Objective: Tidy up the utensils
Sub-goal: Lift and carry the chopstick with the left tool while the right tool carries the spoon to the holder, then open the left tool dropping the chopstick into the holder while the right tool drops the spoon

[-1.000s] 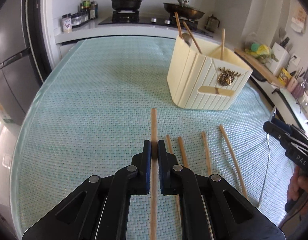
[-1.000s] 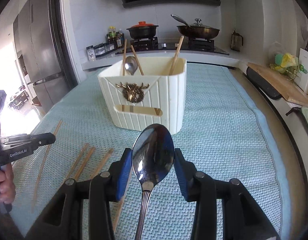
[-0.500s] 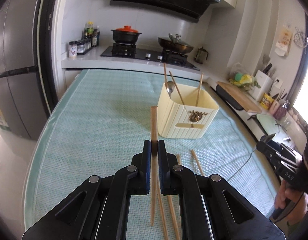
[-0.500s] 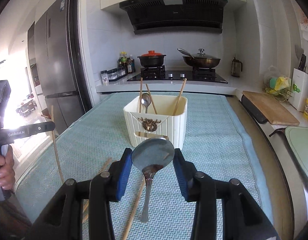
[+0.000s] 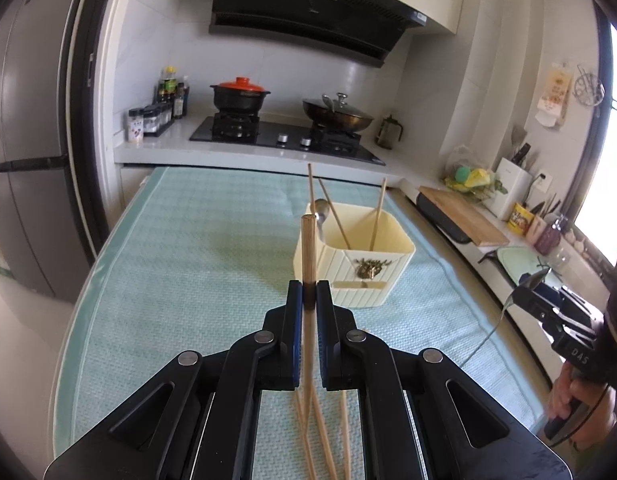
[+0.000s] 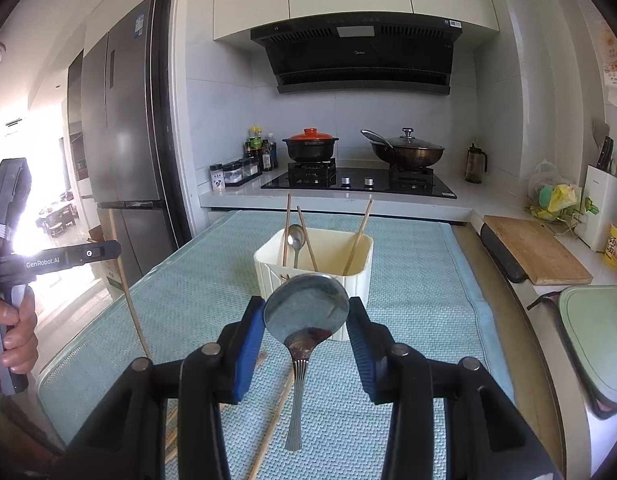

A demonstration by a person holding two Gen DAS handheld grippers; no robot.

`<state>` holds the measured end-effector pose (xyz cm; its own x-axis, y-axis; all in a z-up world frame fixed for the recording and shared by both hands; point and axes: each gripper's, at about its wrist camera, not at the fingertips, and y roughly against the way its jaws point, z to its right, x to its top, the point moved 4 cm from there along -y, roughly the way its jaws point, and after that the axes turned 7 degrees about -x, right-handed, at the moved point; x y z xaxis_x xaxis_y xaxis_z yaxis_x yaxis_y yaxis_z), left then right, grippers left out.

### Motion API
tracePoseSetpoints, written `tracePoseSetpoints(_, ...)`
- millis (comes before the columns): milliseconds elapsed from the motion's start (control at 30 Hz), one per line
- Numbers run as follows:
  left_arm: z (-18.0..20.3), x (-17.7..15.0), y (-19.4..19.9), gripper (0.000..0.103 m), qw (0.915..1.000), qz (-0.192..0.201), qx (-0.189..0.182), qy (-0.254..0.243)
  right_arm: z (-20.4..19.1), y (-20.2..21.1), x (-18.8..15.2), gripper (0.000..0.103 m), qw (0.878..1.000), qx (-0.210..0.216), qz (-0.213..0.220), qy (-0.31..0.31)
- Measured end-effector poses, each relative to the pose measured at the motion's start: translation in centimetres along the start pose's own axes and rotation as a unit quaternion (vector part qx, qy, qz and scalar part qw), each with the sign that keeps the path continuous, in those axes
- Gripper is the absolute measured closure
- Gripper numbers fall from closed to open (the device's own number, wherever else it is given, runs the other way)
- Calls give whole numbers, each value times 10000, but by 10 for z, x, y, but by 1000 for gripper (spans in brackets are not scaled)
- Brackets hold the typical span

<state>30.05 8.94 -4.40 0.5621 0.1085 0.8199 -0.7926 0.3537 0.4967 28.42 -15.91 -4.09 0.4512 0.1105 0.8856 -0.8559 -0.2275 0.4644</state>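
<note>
My left gripper [image 5: 308, 292] is shut on a wooden chopstick [image 5: 308, 248] and holds it upright, high above the table. My right gripper [image 6: 306, 312] is shut on a steel spoon [image 6: 306, 308], its handle hanging down. The cream utensil holder [image 5: 354, 268] stands ahead on the table and holds three chopsticks and a spoon; it also shows in the right wrist view [image 6: 312, 264]. Several loose chopsticks [image 5: 328, 440] lie on the mat below the left gripper. The left gripper with its chopstick [image 6: 128, 300] shows at the left of the right wrist view.
A teal mat [image 5: 196, 260] covers the table. Behind it is a counter with a hob, a black pot with a red lid [image 5: 240, 96] and a wok [image 5: 336, 116]. A fridge [image 6: 124, 120] stands at the left. A cutting board [image 6: 536, 248] lies at the right.
Both grippers have risen well above the table, carrying the chopstick and the spoon up. The holder now looks smaller and farther below.
</note>
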Motion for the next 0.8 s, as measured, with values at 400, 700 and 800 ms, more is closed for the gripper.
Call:
tracePoseSetpoints(400, 21, 71, -17, 98, 9988, 226, -292, -309, 17, -15, 61, 61, 9997, 185, 147, 29)
tracePoseSetpoints(700, 30, 154, -48, 98, 9959, 775, -255, -385, 24, -53, 139, 61, 9985, 82, 531, 103)
tracePoseSetpoints(800, 29, 167, -71, 98, 9952, 907, -167, -340, 25, -75, 156, 61, 9981, 2, 604, 116)
